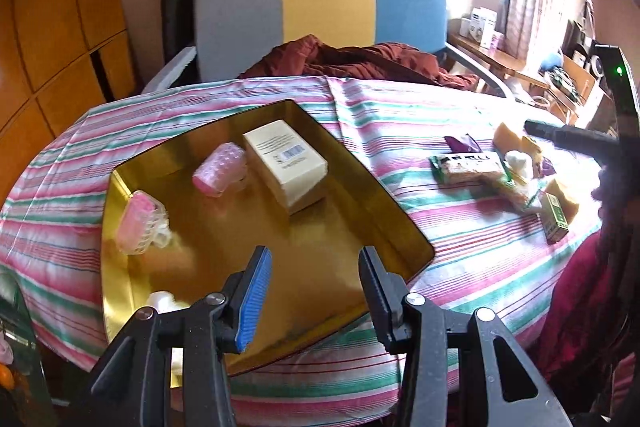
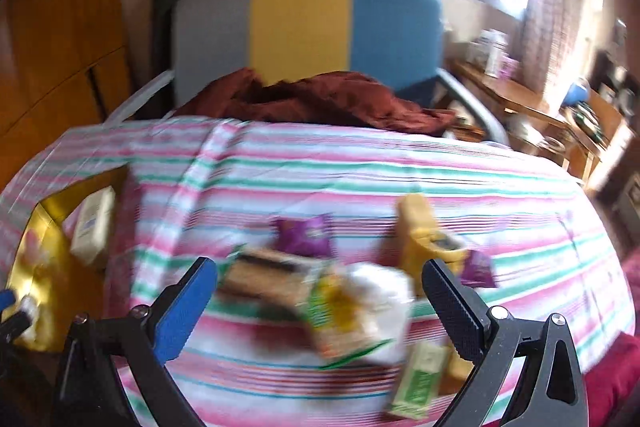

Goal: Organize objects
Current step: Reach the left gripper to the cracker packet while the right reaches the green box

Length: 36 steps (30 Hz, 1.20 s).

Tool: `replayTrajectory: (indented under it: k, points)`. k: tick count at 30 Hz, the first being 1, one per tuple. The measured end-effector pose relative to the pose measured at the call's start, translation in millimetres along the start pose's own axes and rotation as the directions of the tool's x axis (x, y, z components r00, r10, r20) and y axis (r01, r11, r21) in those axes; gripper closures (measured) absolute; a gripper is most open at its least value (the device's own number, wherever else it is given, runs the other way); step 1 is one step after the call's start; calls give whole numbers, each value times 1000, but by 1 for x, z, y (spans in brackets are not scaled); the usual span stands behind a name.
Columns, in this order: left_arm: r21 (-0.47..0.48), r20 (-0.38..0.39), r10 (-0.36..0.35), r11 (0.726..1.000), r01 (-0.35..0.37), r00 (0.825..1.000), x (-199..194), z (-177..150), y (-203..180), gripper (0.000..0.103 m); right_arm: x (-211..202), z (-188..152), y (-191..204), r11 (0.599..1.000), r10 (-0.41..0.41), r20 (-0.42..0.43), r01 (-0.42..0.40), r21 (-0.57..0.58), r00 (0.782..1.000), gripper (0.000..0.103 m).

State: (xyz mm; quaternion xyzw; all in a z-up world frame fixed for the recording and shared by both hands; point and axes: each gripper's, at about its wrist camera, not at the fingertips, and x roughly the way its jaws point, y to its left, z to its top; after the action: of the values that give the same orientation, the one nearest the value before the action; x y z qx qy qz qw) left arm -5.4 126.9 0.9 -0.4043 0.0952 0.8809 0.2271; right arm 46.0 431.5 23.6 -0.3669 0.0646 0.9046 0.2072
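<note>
Gold tray (image 1: 380,195) on striped worktop (image 1: 400,131) holds cream box (image 1: 286,165) & two pink items. L gripper (image 1: 316,291) over tray, fingers spread, empty. R gripper (image 2: 320,303) over snack pile (image 2: 344,303), fingers spread wide, view blurred.

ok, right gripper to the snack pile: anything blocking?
Nothing visible. The right gripper is open and empty, hovering over the snack pile on the striped cloth. The view is blurred, so the gap cannot be judged.
</note>
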Motion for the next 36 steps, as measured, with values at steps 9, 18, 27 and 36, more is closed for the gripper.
replayTrajectory:
  k: [9, 18, 27, 36]
  points:
    - [103, -31, -76, 992, 79, 997, 18, 20, -43, 55, 24, -11, -114, 943, -144, -42, 150, 296, 989, 0]
    - [59, -151, -268, 959, 279, 952, 54, 48, -98, 50, 26, -13, -128, 915, -83, -31, 89, 392, 996, 0]
    - [-113, -293, -467, 883, 455, 834, 105, 71, -150, 42, 26, -13, -128, 920, -53, -20, 56, 389, 998, 0]
    - [-333, -357, -538, 837, 434, 764, 175, 82, -164, 28, 32, -15, -130, 915, -27, -40, 41, 401, 999, 0]
